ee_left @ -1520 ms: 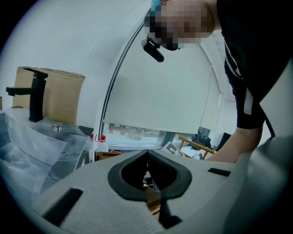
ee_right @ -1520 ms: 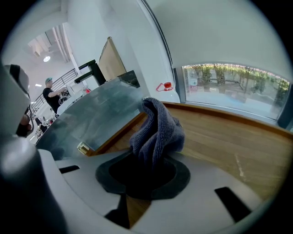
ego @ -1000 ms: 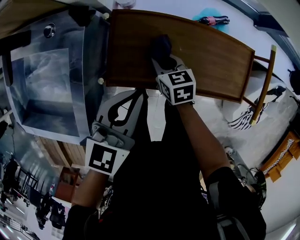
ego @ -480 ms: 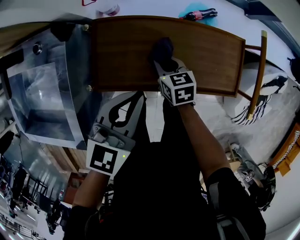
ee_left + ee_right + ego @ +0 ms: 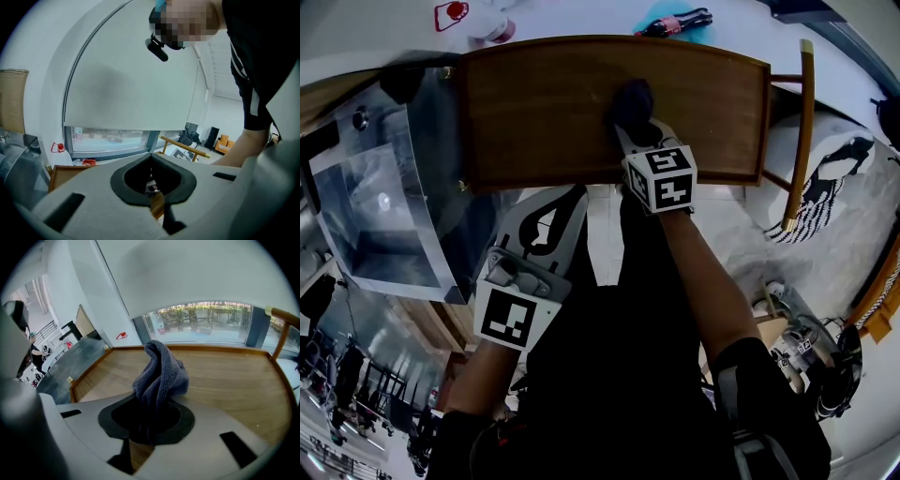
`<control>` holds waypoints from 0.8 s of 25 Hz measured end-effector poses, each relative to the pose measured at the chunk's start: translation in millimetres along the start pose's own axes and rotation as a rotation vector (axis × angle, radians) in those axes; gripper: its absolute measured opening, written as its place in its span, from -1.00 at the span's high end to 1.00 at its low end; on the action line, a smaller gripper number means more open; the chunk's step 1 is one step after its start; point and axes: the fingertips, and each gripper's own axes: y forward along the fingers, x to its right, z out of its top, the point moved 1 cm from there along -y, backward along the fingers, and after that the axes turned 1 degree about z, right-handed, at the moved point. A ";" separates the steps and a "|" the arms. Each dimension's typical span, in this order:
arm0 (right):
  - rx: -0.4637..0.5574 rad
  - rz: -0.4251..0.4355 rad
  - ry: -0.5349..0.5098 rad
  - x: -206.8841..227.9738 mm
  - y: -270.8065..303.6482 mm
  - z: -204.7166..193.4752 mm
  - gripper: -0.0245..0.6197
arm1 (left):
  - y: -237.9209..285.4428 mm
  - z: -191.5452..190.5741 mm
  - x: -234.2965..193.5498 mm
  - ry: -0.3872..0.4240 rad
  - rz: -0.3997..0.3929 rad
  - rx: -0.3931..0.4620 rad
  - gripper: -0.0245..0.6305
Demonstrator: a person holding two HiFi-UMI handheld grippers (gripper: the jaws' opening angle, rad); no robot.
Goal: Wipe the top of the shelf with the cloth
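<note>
Right gripper [image 5: 149,423], jaws clenched on a crumpled grey-blue terry cloth [image 5: 160,375] touching the brown wooden shelf top [image 5: 229,376]; left gripper [image 5: 570,204], jaws closed on nothing, off the shelf's near edge.

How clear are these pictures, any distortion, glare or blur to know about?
Head view: fisheye bows the edges of the shelf top, and the shiny panel at left carries pale reflections. Left gripper view: dark rounded corners, soft even light. Right gripper view: the cloth is sharp, the window behind bright.
</note>
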 end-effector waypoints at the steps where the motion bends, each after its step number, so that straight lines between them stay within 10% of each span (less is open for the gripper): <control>1: 0.001 -0.004 0.004 4.4 -2.8 -0.9 0.69 | 2.7 0.1 3.4 0.002 -0.005 -0.004 0.87; 20: 0.027 -0.131 0.113 108.7 -61.6 -22.4 0.69 | 63.1 7.0 65.9 0.043 -0.108 -0.042 0.87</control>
